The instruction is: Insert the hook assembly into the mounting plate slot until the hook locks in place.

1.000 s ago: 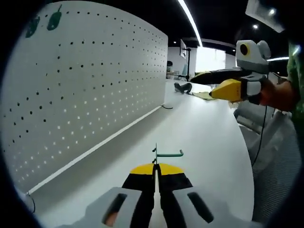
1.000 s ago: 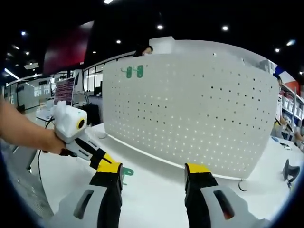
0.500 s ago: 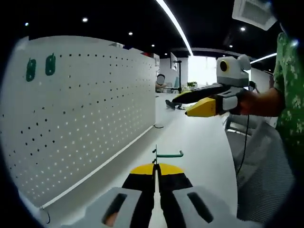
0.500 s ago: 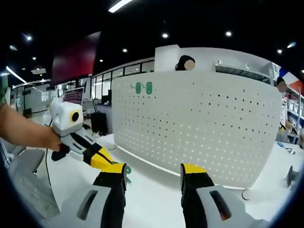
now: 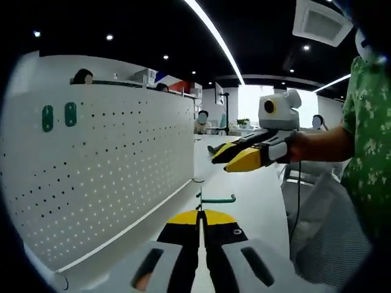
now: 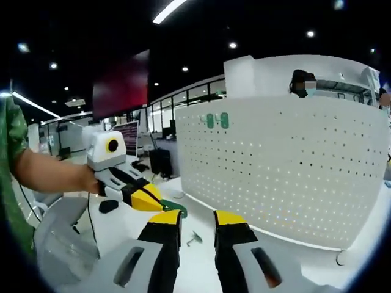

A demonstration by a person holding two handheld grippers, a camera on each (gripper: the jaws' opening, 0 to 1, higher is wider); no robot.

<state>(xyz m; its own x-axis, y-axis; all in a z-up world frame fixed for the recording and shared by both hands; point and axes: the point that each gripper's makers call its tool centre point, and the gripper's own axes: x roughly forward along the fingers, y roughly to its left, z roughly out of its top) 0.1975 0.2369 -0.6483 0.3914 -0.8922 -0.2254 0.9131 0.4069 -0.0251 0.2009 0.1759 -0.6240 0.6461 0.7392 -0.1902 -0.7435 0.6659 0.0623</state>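
The green hook (image 5: 215, 199) projects from the tip of the left gripper (image 5: 200, 215), whose yellow-capped jaws are pressed together on its stem; in the right gripper view its green curve (image 6: 175, 212) shows just behind the near jaw. We see it held in the air, well short of the white pegboard (image 5: 116, 177), which serves as the mounting plate. The right gripper (image 6: 191, 221) holds nothing, its jaws standing slightly apart.

To do the step well, we judge that the hook's back tabs should be turned square to the board and lined up with one pair of holes, then pushed straight in and dropped until it seats. The free gripper can steady the panel if it rocks.

The hook is thin bent wire with a green coating, smooth and rounded. The pegboard is a flat, matte white sheet pierced by regular rows of small round holes; it stands upright on a smooth white table (image 5: 263, 201). Two green oblong pieces (image 5: 60, 116) sit near its upper edge. A small loose metal part (image 6: 193, 238) lies on the table near the board's foot.
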